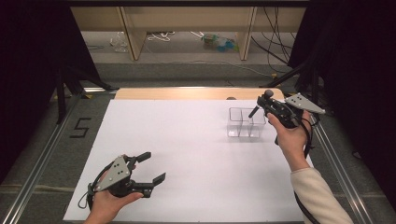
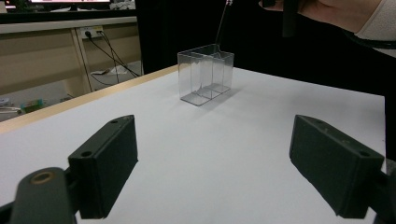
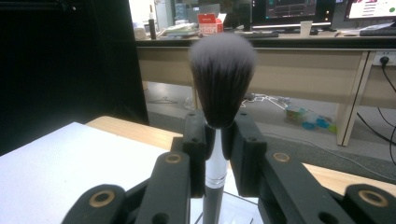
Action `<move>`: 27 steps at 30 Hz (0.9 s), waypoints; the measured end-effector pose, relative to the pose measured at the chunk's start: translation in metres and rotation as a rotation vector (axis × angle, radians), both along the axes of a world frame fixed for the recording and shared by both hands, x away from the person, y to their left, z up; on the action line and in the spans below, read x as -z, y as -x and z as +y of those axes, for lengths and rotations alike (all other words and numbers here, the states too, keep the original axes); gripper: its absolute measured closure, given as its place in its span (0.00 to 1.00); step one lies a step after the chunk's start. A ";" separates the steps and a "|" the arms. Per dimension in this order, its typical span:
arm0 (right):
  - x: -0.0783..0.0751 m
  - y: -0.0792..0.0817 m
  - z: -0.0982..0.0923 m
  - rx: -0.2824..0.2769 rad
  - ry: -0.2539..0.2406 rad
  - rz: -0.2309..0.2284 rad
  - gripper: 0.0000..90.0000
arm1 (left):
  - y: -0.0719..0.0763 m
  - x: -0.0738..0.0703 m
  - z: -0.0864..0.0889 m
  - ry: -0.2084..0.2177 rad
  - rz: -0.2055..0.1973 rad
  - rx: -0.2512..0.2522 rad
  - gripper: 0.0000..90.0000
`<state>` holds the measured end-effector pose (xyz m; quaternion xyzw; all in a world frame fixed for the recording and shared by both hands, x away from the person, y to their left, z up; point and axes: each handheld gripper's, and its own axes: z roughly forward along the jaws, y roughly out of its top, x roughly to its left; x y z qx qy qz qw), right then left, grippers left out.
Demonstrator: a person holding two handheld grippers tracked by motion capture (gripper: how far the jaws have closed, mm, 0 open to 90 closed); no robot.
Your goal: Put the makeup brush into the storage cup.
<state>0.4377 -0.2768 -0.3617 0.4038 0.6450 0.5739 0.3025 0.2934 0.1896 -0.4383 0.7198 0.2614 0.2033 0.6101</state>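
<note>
A makeup brush (image 3: 222,84) with a dark, pale-tipped bristle head stands upright between the jaws of my right gripper (image 3: 217,140), which is shut on its silver ferrule. In the high view my right gripper (image 1: 265,106) holds the brush (image 1: 267,94) at the far right, bristles up, with the handle slanting down over a clear divided box (image 1: 245,123). My left gripper (image 1: 156,165) rests near the front left of the white mat, open, with nothing between its jaws. The left gripper view looks between its wide-apart jaws at the clear box (image 2: 205,74), with the brush handle (image 2: 289,18) hanging above.
The white mat (image 1: 187,149) covers a wooden table whose far edge (image 1: 187,93) shows bare. Metal rails run along both sides, and a taped "5" (image 1: 80,127) marks the floor at left. Desk legs, cables and clutter lie beyond the table.
</note>
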 end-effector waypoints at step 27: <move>0.001 -0.006 0.001 0.016 0.010 -0.003 0.87 | 0.000 0.000 0.000 -0.002 -0.003 0.000 0.17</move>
